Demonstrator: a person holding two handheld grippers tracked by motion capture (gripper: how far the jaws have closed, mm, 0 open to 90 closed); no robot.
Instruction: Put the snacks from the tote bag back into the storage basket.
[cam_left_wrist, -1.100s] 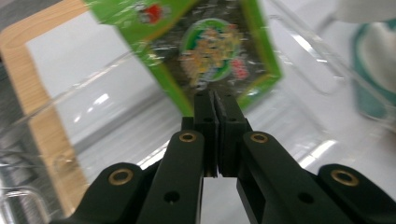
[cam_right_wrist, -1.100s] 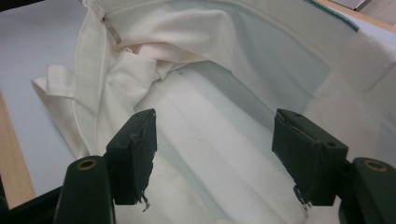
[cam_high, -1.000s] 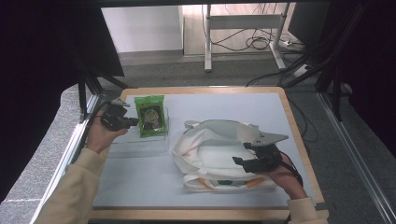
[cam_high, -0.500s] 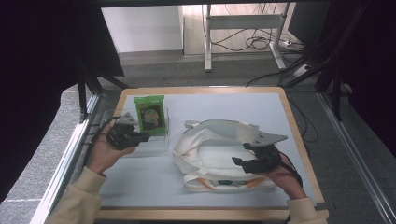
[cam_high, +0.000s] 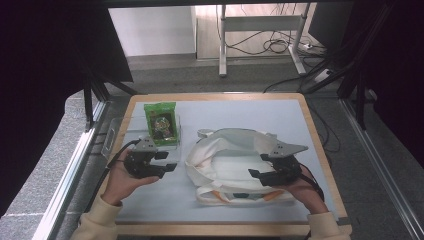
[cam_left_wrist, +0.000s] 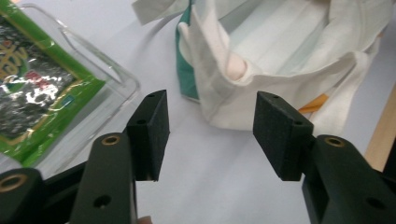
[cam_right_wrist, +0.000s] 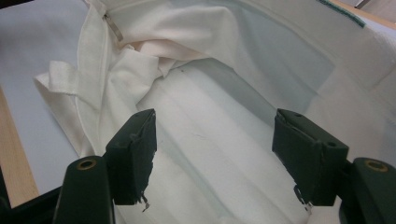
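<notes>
Wood-edged table (cam_high: 320, 150) with pale grey-white top, dark curtains left and right, cables on the floor behind. Person's forearms in cream sleeves (cam_high: 97, 225) come in from the bottom edge, cut off by the frame.

White cloth tote bag (cam_high: 227, 160) lies open at table centre-right, crumpled, mouth gaping. In the right gripper view its pale lining is visible; whether anything sits deeper inside can't be told, folds hide it. Orange and dark print on the bag's near side is partly folded under, unreadable. One strap (cam_high: 204, 133) trails at the far-left corner of the bag.

Clear plastic tray (cam_high: 176, 131) sits left of the bag, near but apart. Green snack packet (cam_high: 161, 122) lies in it, dark printed panel; text too small to read. In the left gripper view the packet (cam_left_wrist: 32, 88) is cut off at the left edge.

Left gripper (cam_high: 167, 161) hovers over bare table between tray and bag, jaws wide apart, nothing between them. Right gripper (cam_high: 260, 166) sits over the bag's right side, jaws spread wide above the lining, gripping nothing; the high view doesn't show whether they touch the cloth.
</notes>
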